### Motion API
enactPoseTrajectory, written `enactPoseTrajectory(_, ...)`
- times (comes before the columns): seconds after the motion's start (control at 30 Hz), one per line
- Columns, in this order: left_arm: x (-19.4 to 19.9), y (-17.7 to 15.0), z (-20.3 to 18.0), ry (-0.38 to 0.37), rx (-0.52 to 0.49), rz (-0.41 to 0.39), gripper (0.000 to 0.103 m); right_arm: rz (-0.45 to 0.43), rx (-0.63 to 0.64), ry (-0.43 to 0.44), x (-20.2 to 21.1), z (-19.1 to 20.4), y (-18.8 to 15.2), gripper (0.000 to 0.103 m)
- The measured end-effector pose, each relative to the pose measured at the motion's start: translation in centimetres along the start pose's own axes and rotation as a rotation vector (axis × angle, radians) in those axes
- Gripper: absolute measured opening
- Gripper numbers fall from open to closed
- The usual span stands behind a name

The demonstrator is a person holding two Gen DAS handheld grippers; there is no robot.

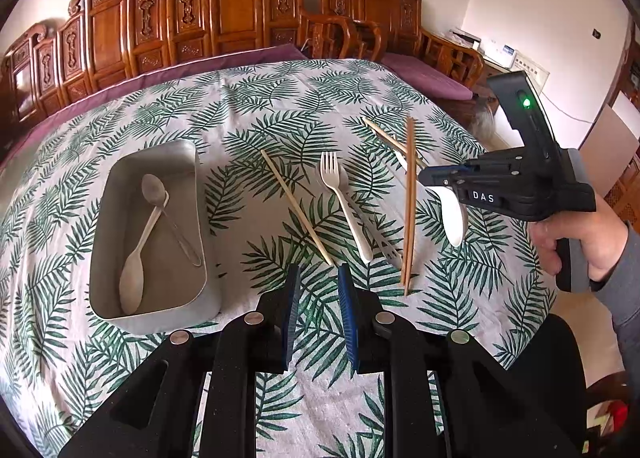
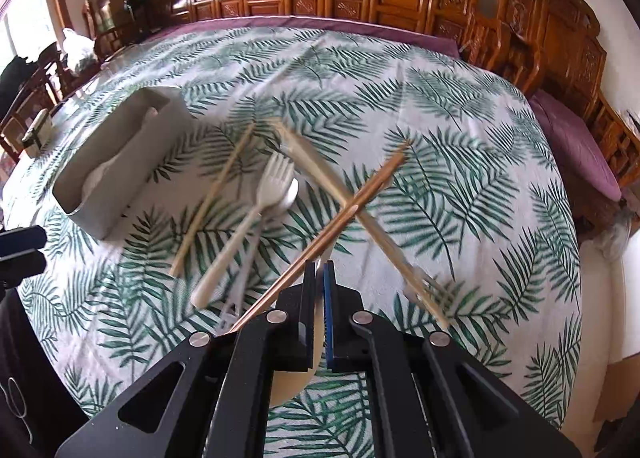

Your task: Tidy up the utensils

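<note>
While my right gripper (image 2: 319,270) is pinched tight on the handle of a cream plastic spoon (image 1: 451,213), the bowl of that spoon hangs below the jaws, clear of the leaf-print tablecloth (image 1: 256,105). My left gripper (image 1: 319,282) holds nothing; its jaws stand narrowly apart above the near edge of the cloth. Where the spoon has to go, I judge, is the grey rectangular metal tin (image 1: 188,310), which already holds a pale spoon (image 1: 138,254) and a small wire utensil (image 1: 182,238) and sits well off toward my left. So the held spoon lies on the far side of the spread from the tin, and the way there crosses everything still loose on the cloth: a single light wooden chopstick (image 1: 298,209), a white plastic fork (image 1: 344,203) lying over a metal utensil that I cannot identify, and a pair of darker brown chopsticks (image 1: 409,209) crossed over another light one. The tin's long axis runs away from me, much like the utensils, so the spoon should be turned lengthwise to drop in cleanly. My left hand is much nearer the tin, but my right has the spoon, so it makes the reach across and should stay high over the chopsticks.
</note>
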State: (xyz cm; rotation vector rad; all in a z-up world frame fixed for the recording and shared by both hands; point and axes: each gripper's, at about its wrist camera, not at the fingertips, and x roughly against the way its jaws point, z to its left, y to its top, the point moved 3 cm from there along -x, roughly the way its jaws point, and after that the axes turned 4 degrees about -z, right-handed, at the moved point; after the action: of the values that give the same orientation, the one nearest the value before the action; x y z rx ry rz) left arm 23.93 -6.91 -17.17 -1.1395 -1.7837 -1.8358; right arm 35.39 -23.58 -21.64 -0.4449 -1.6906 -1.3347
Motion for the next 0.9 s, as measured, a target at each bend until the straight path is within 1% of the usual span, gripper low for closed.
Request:
enactPoseTrajectory(0.27,0.2,-0.1,0.4,0.000,0.010,-0.004,0.018,-0.039,0.016,0.026,0.7,1.6,1.7,0.004)
enactPoseTrajectory(0.43,0.1,-0.2,0.5,0.001,0.016,-0.005,0.022,-0.079,0.032,0.030,1.5,2.5,3.3,0.003)
enactPoseTrajectory(0.53,0.0,-0.2,0.5,0.000,0.017,-0.003,0.022,-0.084,0.033,0.033,1.7,2.6,3.8,0.003)
enactPoseTrajectory(0.7,-0.8,-0.3,0.3,0.002,0.012,0.009,0.022,-0.065,0.029,0.031,1.2,2.3,2.9,0.003)
enactPoseTrajectory(0.9,-2.1,-1.4,0.7,0.013,0.020,0.042,0.022,-0.039,0.004,0.041,0.7,1.6,0.6,0.003)
